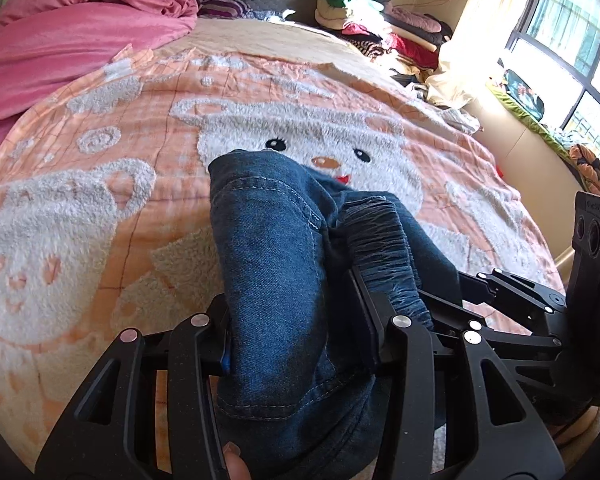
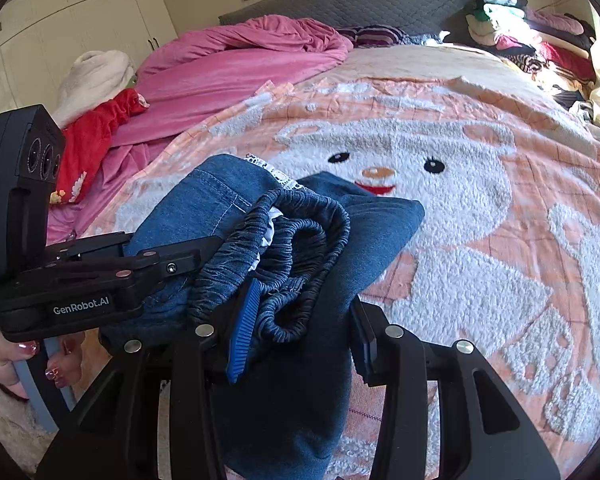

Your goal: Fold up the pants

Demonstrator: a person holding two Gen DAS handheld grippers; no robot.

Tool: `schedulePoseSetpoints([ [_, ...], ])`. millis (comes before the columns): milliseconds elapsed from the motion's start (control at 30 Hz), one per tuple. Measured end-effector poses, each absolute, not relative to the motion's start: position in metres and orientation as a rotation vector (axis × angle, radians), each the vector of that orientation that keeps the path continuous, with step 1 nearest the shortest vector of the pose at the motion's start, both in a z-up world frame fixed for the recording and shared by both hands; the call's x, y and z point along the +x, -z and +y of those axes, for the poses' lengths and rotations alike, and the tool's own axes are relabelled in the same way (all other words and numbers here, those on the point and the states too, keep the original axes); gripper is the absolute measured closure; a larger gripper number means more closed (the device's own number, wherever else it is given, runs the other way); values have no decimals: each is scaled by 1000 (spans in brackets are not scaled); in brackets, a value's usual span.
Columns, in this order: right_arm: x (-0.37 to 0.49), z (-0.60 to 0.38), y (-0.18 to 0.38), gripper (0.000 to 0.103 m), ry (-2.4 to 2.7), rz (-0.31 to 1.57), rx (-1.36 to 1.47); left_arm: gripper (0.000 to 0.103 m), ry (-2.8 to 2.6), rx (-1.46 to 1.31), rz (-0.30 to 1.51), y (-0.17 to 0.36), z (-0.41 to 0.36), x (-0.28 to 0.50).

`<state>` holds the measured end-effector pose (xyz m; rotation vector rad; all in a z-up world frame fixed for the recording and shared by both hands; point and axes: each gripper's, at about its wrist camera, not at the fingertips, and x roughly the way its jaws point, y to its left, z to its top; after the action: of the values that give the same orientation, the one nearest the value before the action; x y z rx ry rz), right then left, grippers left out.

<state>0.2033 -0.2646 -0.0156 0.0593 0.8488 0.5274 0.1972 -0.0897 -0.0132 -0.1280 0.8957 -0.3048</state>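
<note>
The blue denim pants point(image 1: 276, 264) are bunched up over the near part of the bed; the elastic waistband point(image 2: 296, 248) shows in the right wrist view. My left gripper point(image 1: 300, 344) is shut on a thick fold of the denim. My right gripper point(image 2: 300, 336) is shut on the waistband end of the pants point(image 2: 292, 392); its blue pad point(image 2: 242, 336) presses the cloth. The two grippers are close together: the right gripper shows in the left wrist view point(image 1: 512, 300), the left gripper in the right wrist view point(image 2: 100, 280).
The bed carries a peach blanket with a white bear pattern point(image 1: 340, 120). A pink duvet point(image 1: 80, 40) lies at the far left with a red garment point(image 2: 92, 140). Piled clothes point(image 1: 372, 28) sit at the far right corner. A window point(image 1: 572, 40) is on the right.
</note>
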Motion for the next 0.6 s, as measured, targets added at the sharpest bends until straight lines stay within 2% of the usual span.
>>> schedulePoseSetpoints([
  [100,203,-271,27,60,-513,873,99,66,270,-103,914,26,-86,196],
  [133,203,-273,29,56,-505,881,110,66,262,-108,920,28,-84,196],
  [233,202,-279,35,48,-481,900,137,60,243,-114,936,33,-78,194],
  [333,200,-282,41,44,-444,919,138,53,231,-114,944,37,-76,193],
  [400,197,-282,41,42,-429,917,126,51,224,-114,949,39,-75,190],
  [467,192,-280,38,33,-405,913,94,50,220,-106,943,37,-74,187],
  [600,180,-280,36,29,-377,920,56,46,215,-98,927,31,-71,175],
])
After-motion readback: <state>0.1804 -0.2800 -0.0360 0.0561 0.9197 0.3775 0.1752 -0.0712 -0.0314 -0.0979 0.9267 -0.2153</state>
